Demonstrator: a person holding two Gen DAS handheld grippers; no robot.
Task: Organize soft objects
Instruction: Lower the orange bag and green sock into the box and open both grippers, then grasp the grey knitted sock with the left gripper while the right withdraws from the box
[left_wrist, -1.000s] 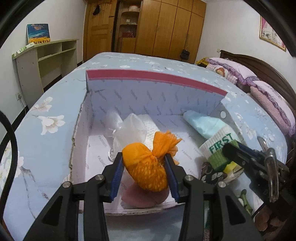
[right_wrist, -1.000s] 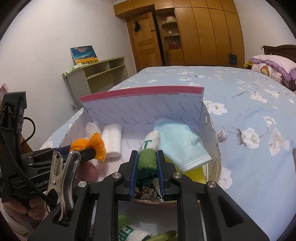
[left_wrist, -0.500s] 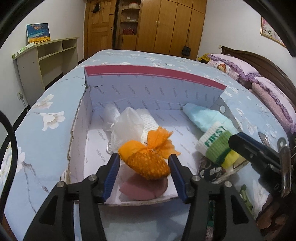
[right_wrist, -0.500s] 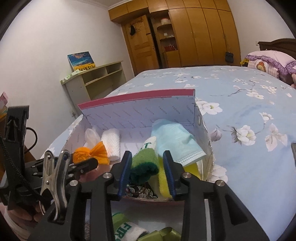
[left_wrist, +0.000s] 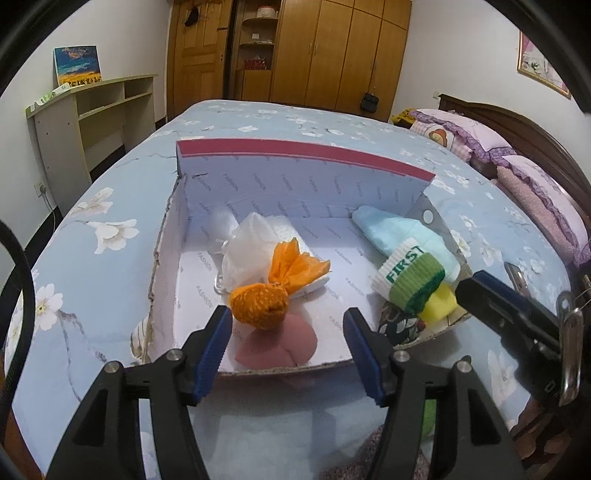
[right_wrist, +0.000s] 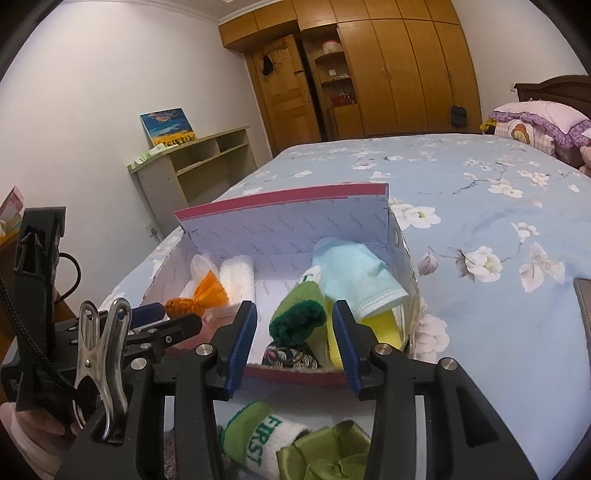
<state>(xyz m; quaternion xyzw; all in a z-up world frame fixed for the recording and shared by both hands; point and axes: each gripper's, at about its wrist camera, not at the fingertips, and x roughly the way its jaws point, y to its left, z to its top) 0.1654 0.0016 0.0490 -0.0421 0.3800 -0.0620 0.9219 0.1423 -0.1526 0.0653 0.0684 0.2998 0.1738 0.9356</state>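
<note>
Left wrist view, box holding orange pouch, rolled sock, both grippers' jaws just opened, empty.

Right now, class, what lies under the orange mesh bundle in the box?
The orange mesh bundle rests on a pink rounded pad near the box front. The pad's rear part is covered.

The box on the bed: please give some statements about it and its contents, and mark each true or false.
1. The orange pouch lies in the box. True.
2. The left gripper is shut on the pouch. False: its jaws have just been opening and stand clear of it.
3. The green-cuffed sock reads FIRST in the left view. True.
4. The right gripper squeezes the sock. False: its jaws have opened, pads apart from it.
5. The box holds only one thing. False: several.
</note>
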